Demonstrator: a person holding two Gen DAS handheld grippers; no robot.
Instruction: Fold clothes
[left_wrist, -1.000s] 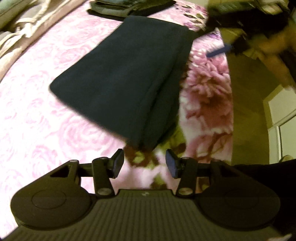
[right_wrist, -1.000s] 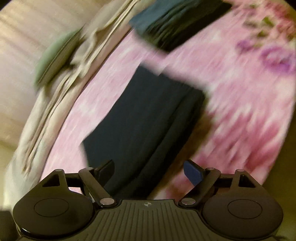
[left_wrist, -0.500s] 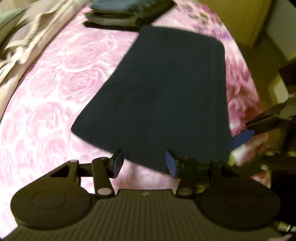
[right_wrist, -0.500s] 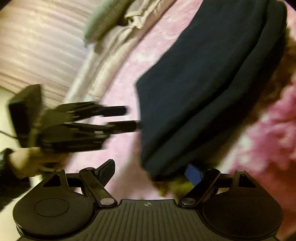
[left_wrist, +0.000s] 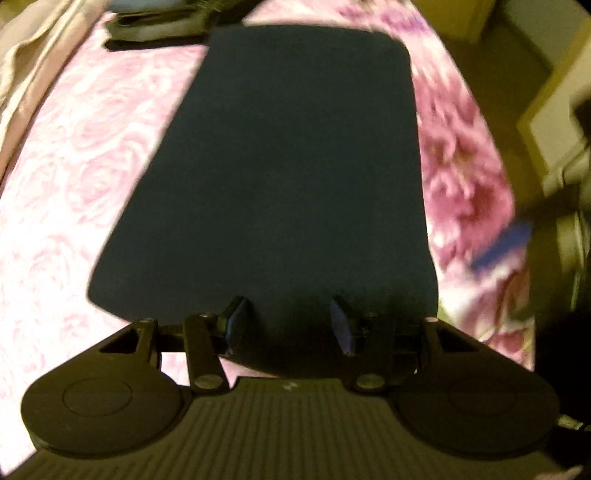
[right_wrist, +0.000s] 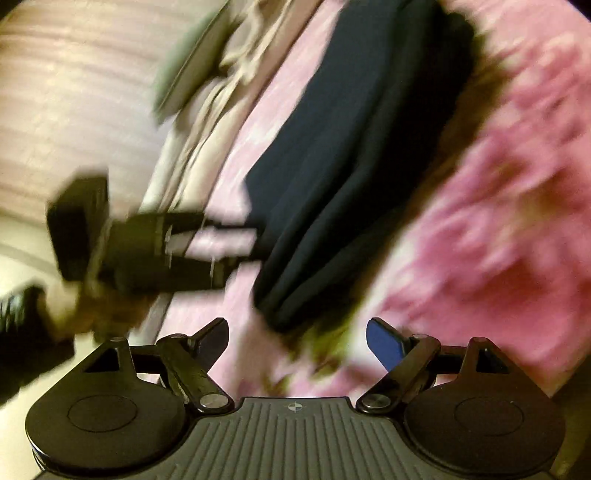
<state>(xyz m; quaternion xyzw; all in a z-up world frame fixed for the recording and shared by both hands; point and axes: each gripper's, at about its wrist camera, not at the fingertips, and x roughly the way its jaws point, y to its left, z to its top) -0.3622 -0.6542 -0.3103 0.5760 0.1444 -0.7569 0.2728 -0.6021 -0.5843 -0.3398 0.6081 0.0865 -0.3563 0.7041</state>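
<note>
A folded dark navy garment (left_wrist: 288, 162) lies flat on the pink rose-print bedspread (left_wrist: 85, 155). My left gripper (left_wrist: 288, 325) is open, its fingers reaching over the garment's near edge with cloth between them. In the right wrist view the same garment (right_wrist: 354, 147) shows its stacked folded layers, running up and away. My right gripper (right_wrist: 295, 343) is open just short of the garment's near corner, with nothing between its fingers. The left gripper (right_wrist: 243, 240) appears there at the left, blurred, its tips at the garment's edge.
A stack of folded dark clothes (left_wrist: 155, 22) lies at the far end of the bed. Beige bedding (left_wrist: 26, 55) is bunched along the left side. The bed edge (left_wrist: 495, 206) drops off at right toward the floor and a pale cabinet (left_wrist: 554, 122).
My left gripper has moved forward until its fingers reach over the garment's near edge. My right gripper has swung round to the garment's corner, and the left gripper has come into its view.
</note>
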